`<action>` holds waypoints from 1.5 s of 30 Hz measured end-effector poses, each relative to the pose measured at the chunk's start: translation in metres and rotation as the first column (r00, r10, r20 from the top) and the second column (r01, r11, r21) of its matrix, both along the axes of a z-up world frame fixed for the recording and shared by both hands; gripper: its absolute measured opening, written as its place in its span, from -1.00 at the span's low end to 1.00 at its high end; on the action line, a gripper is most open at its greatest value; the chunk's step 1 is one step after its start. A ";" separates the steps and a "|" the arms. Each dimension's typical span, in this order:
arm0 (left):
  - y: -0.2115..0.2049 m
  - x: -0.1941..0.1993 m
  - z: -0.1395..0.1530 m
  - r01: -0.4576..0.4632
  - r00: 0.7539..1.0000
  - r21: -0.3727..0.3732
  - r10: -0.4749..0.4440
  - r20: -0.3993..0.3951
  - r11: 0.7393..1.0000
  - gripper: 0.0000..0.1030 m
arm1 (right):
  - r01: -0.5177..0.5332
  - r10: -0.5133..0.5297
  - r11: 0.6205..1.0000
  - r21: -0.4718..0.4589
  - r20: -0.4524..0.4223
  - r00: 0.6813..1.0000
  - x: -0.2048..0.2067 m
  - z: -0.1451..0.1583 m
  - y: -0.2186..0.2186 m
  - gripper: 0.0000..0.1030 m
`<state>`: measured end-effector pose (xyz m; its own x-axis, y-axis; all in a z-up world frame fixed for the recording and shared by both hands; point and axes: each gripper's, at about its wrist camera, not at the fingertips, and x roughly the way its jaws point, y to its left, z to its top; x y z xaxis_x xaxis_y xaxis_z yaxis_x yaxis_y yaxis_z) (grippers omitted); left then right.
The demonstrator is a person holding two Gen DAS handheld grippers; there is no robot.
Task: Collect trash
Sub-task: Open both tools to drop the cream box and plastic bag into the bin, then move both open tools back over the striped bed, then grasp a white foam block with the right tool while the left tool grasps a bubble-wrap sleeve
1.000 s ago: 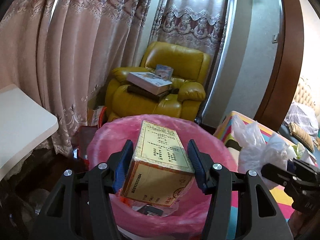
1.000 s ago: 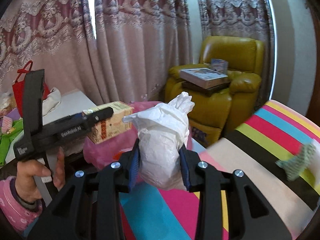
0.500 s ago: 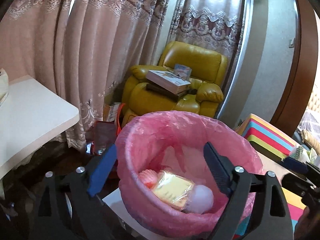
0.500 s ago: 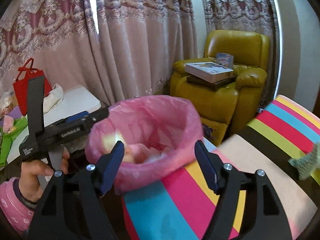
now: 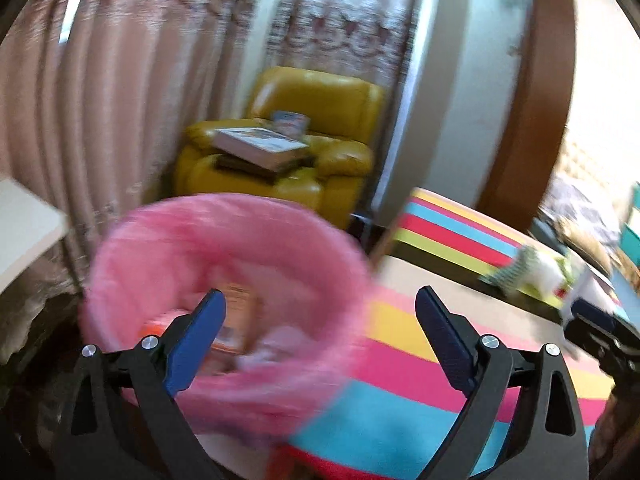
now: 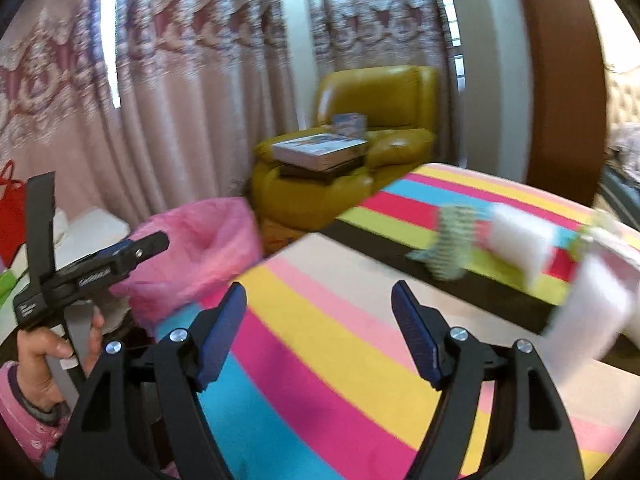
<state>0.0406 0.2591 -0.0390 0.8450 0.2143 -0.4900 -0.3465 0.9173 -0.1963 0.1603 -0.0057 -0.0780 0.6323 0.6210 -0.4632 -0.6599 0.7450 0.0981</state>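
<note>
A bin lined with a pink bag stands left of the striped table; it also shows in the right wrist view. Inside it lie a yellow box and pale trash, blurred. My left gripper is open and empty, over the bin's right rim. My right gripper is open and empty above the striped table. Blurred white paper and a green-striped scrap lie on the table further right.
A yellow armchair with stacked books stands behind the bin by pink curtains. A white table edge is at left. A brown door frame is at right.
Both grippers opened and dropped the yellow box and the white bag into the bin. Both then swung right, away from the bin and over the striped table.
</note>
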 end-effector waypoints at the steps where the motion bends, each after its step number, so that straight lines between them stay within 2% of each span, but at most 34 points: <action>1: -0.012 0.006 0.000 0.026 1.000 0.009 -0.026 -0.003 1.000 0.73 | 0.033 -0.033 0.999 0.006 0.006 0.999 0.002 0.001 -0.016 0.41; 6: -0.066 0.032 0.000 0.149 0.989 0.021 -0.149 -0.016 0.989 0.73 | 0.174 -0.174 0.985 0.011 0.022 0.985 0.013 0.004 -0.078 0.41; 10: -0.111 0.053 0.001 0.246 0.969 0.025 -0.246 -0.022 0.969 0.73 | 0.290 -0.291 0.957 0.009 0.021 0.957 0.022 0.002 -0.130 0.41; 14: -0.163 0.077 -0.001 0.345 0.938 0.044 -0.344 -0.041 0.937 0.73 | 0.390 -0.391 0.921 0.014 0.026 0.920 0.029 0.001 -0.177 0.41; 18: -0.215 0.104 -0.006 0.449 0.893 0.041 -0.445 -0.072 0.893 0.73 | 0.475 -0.475 0.880 0.028 0.021 0.880 0.035 0.001 -0.222 0.41; 21: -0.252 0.123 -0.006 0.517 0.854 0.045 -0.512 -0.092 0.855 0.73 | 0.511 -0.511 0.859 0.023 0.002 0.860 0.041 -0.004 -0.242 0.41; 26: -0.290 0.150 -0.015 0.587 0.803 0.017 -0.580 -0.140 0.809 0.73 | 0.530 -0.530 0.848 0.014 -0.006 0.848 0.047 -0.007 -0.257 0.41; 32: -0.301 0.182 -0.027 0.604 0.776 -0.044 -0.600 -0.193 0.796 0.73 | 0.560 -0.559 0.829 0.013 -0.031 0.829 0.056 -0.010 -0.269 0.41; 34: -0.301 0.185 -0.029 0.610 0.770 -0.048 -0.606 -0.199 0.791 0.66 | 0.568 -0.567 0.823 -0.001 -0.054 0.822 0.066 -0.015 -0.269 0.41; 37: -0.306 0.194 -0.038 0.643 0.734 -0.075 -0.641 -0.223 0.762 0.06 | 0.571 -0.570 0.821 -0.021 -0.083 0.817 0.078 -0.019 -0.263 0.41; 38: -0.306 0.196 -0.040 0.645 0.729 -0.083 -0.645 -0.229 0.760 -0.07 | 0.570 -0.570 0.821 -0.026 -0.090 0.817 0.082 -0.021 -0.261 0.41; 40: -0.304 0.194 -0.038 0.647 0.733 -0.086 -0.649 -0.203 0.757 -0.08 | 0.570 -0.571 0.821 -0.040 -0.102 0.815 0.093 -0.023 -0.256 0.41; 42: -0.299 0.186 -0.034 0.644 0.745 -0.052 -0.641 -0.184 0.764 -0.08 | 0.568 -0.570 0.821 -0.051 -0.115 0.813 0.103 -0.025 -0.249 0.41; 45: -0.282 0.171 -0.025 0.603 0.789 0.010 -0.595 -0.155 0.797 -0.08 | 0.575 -0.579 0.815 -0.068 -0.141 0.803 0.122 -0.028 -0.241 0.49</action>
